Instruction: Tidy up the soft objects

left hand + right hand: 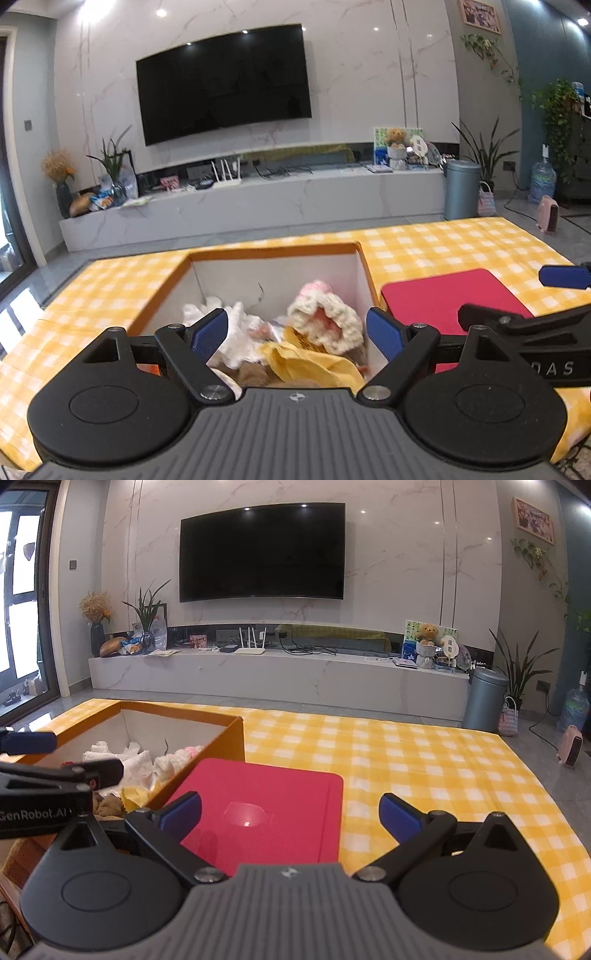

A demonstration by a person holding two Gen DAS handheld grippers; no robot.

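Left wrist view puts our left gripper (pixel 297 328), jaws spread and empty, over the orange box (pixel 162 295) of soft objects: a crocheted hat (pixel 328 321), white cloth (pixel 236 332), yellow fabric (pixel 310 363). Our right gripper (pixel 291 812), jaws also spread, hovers above the red mat (pixel 266 805) on the checkered surface (pixel 424 760). We should probably dip straight onto the hat's thick rim, pinching one item only.
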